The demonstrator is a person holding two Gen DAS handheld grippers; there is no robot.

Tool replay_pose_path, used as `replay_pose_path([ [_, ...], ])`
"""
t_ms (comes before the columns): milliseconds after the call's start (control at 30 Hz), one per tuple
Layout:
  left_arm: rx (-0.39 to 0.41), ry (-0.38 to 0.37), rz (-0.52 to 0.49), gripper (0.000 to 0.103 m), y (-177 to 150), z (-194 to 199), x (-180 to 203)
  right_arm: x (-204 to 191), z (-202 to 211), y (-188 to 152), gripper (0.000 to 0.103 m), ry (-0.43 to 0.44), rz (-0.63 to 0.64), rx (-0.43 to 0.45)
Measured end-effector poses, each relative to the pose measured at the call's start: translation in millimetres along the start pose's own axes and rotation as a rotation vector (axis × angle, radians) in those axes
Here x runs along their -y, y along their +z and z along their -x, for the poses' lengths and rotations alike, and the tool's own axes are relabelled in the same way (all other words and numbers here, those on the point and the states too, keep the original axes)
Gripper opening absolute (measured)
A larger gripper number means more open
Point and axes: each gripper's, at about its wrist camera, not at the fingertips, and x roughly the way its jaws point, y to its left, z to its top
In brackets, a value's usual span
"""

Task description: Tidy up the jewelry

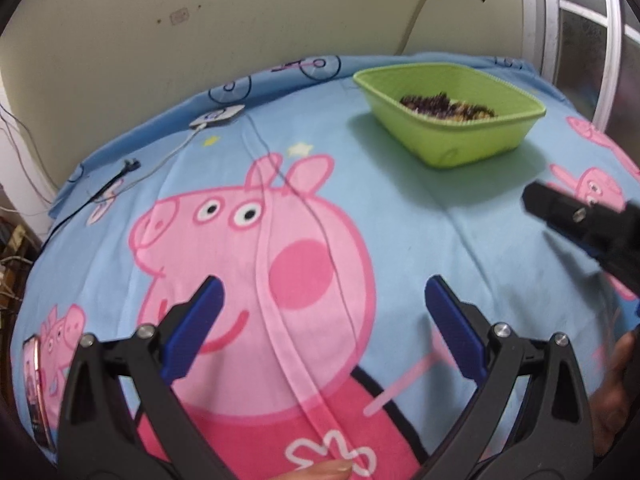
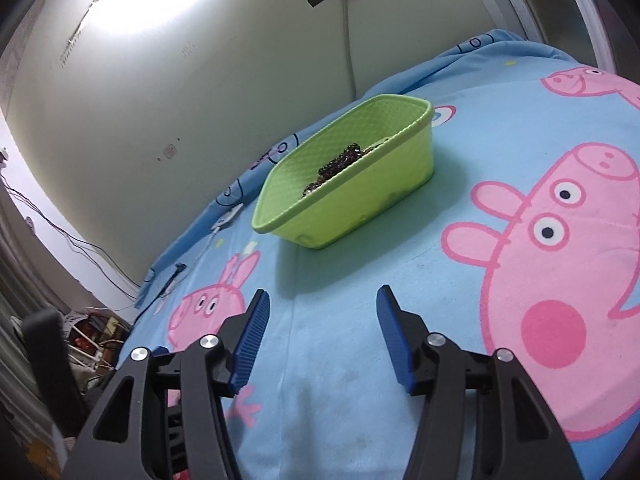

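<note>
A lime-green plastic tub [image 1: 472, 142] stands on the cartoon-pig bedsheet [image 1: 420, 240], far right in the left wrist view and straight ahead in the right wrist view as the tub [image 2: 360, 196]. Dark beaded jewelry [image 1: 444, 106] lies heaped inside it, seen again as the jewelry [image 2: 340, 164]. My left gripper [image 1: 322, 292] hovers open over the sheet with nothing between its blue pads. My right gripper [image 2: 322, 300] is open too, empty, short of the tub. It also shows as a black shape, the right gripper [image 1: 580, 220], at the right edge of the left wrist view.
A white charger with its cable [image 1: 218, 116] and a black plug [image 1: 128, 168] lie at the sheet's far left. A thin cord [image 1: 320, 220] runs across the pig print. A phone [image 1: 36, 392] rests at the near left edge. Wall and window frame [image 1: 540, 12] close the far side.
</note>
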Motion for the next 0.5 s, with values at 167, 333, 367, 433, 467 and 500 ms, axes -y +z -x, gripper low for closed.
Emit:
replay_pose_path([
  [167, -0.017, 0.065, -0.023, 0.096, -5.9, -3.0, 9.3, 8.2, 4.8, 0.2, 0.04, 0.047, -0.041, 0.002],
  [333, -0.023, 0.098, -0.017, 0.096, -7.5, -3.5, 8.8, 15.9, 10.2, 2.8, 0.041, 0.071, -0.056, -0.01],
  [367, -0.027, 0.099, -0.016, 0.096, -7.3, -4.2, 8.4, 15.1, 9.7, 2.4, 0.041, 0.071, -0.055, -0.012],
  [433, -0.027, 0.104, -0.016, 0.096, -7.7, -4.3, 8.4, 14.2, 8.4, 2.4, 0.042, 0.073, -0.054, -0.017],
  [467, -0.027, 0.105, -0.017, 0.096, -7.4, -4.4, 8.6, 14.3, 8.6, 2.3, 0.042, 0.074, -0.055, -0.018],
  [500, -0.028, 0.105, -0.017, 0.096, -7.4, -4.6, 8.6, 14.0, 8.3, 2.1, 0.042, 0.074, -0.056, -0.019],
])
